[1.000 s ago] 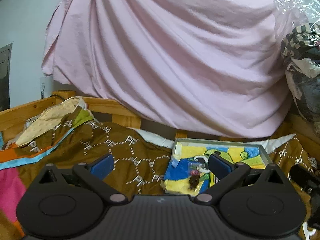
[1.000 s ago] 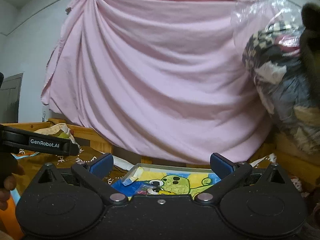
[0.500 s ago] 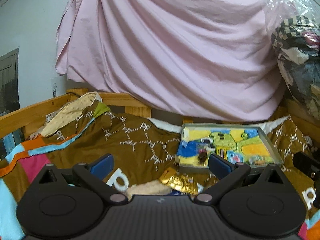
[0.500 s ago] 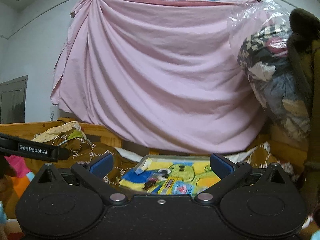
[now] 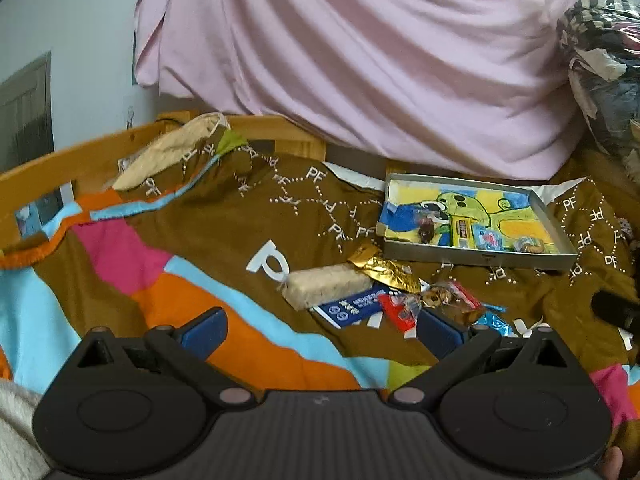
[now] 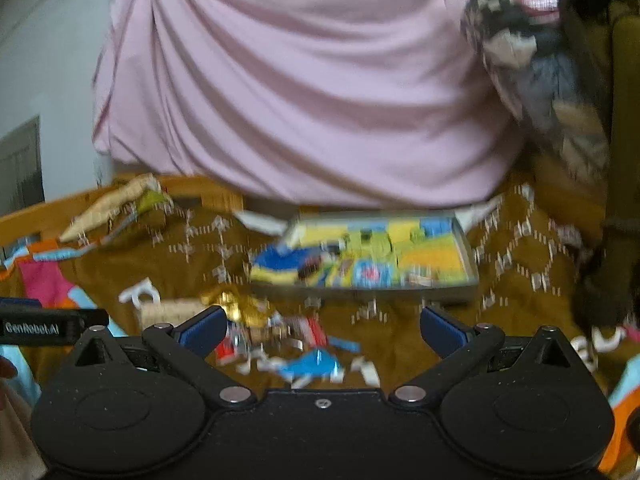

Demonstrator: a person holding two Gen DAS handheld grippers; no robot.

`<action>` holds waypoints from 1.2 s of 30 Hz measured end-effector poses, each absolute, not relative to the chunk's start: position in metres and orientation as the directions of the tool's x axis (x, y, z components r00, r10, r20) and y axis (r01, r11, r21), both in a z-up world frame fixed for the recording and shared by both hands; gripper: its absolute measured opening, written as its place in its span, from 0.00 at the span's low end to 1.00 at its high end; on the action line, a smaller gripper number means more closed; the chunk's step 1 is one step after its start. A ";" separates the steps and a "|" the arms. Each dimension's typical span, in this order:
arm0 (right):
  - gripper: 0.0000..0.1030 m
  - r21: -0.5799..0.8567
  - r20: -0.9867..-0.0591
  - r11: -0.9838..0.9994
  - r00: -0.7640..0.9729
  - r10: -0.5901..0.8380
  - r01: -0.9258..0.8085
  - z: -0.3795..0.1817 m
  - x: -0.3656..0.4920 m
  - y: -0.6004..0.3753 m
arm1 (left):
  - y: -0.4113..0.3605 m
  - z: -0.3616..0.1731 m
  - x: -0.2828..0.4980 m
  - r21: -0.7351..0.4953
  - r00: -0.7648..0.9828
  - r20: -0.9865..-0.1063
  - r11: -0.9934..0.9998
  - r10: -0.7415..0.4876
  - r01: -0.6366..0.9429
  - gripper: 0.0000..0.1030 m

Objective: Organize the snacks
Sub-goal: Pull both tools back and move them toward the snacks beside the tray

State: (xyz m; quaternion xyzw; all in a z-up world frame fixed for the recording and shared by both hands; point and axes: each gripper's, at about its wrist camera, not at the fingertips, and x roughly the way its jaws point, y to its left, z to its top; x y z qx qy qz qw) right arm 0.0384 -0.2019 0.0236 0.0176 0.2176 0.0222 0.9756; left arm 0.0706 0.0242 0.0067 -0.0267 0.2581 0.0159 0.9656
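Observation:
A shallow metal tray [image 5: 476, 256] with a yellow cartoon lining lies on the blanket and holds several small snacks. The same tray [image 6: 468, 284] appears blurred in the right wrist view. In front of it lies a loose pile: a pale rice bar [image 5: 328, 285], a gold wrapper [image 5: 390, 270], a blue packet [image 5: 354, 307], a red packet [image 5: 400, 312] and a brown snack pack [image 5: 450, 300]. My left gripper [image 5: 320, 330] is open, empty, just short of the pile. My right gripper [image 6: 324, 330] is open and empty, above the gold wrapper [image 6: 240, 308] and a blue packet [image 6: 312, 362].
A brown, orange, pink and blue blanket [image 5: 224, 236] covers the bed. A wooden bed rail [image 5: 80, 160] runs along the left and back. A pink sheet [image 5: 360, 60] hangs behind. A clear bag of clothes [image 5: 604, 60] sits at the right.
Both views have pitched down and pulled back, bringing the loose snack pile on the blanket into sight in front of the tray. Both grippers stay open.

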 end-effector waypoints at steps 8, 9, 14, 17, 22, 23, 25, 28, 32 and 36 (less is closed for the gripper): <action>0.99 0.012 -0.481 0.999 0.876 0.045 -0.044 0.018 0.037 -0.189 | 0.022 0.002 0.070 -0.023 0.843 -0.537 0.999 0.019 -0.038 1.00; 0.99 0.010 -0.484 0.999 0.874 0.044 -0.045 0.018 0.037 -0.189 | 0.021 0.001 0.070 -0.021 0.842 -0.539 0.999 0.021 -0.038 1.00; 0.99 -0.003 -0.495 0.999 0.868 0.040 -0.047 0.018 0.039 -0.185 | 0.022 0.001 0.068 -0.020 0.839 -0.544 1.000 0.009 -0.023 1.00; 0.99 -0.005 -0.498 0.999 0.866 0.039 -0.049 0.018 0.040 -0.183 | 0.021 0.001 0.067 -0.012 0.836 -0.549 1.000 0.009 -0.019 1.00; 0.99 0.005 -0.506 0.999 0.862 0.045 -0.049 0.021 0.042 -0.185 | 0.018 0.007 0.066 0.022 0.846 -0.533 1.000 0.003 0.010 1.00; 0.99 0.004 -0.506 0.999 0.862 0.043 -0.047 0.022 0.043 -0.186 | 0.017 0.008 0.068 0.026 0.845 -0.535 1.000 0.001 0.016 1.00; 0.99 0.000 -0.510 0.999 0.860 0.034 -0.039 0.022 0.048 -0.188 | 0.014 0.010 0.071 0.045 0.847 -0.532 0.998 -0.007 0.037 1.00; 0.99 0.005 -0.528 0.999 0.848 0.035 -0.038 0.021 0.056 -0.192 | 0.007 0.012 0.080 0.088 0.844 -0.536 0.993 -0.023 0.083 1.00; 0.99 0.012 -0.546 0.999 0.837 0.041 -0.042 0.019 0.066 -0.198 | -0.001 0.011 0.099 0.126 0.828 -0.558 0.980 -0.056 0.152 1.00; 0.99 0.008 -0.572 0.999 0.819 0.041 -0.044 0.016 0.078 -0.203 | -0.005 0.004 0.122 0.125 0.807 -0.584 0.972 -0.089 0.198 1.00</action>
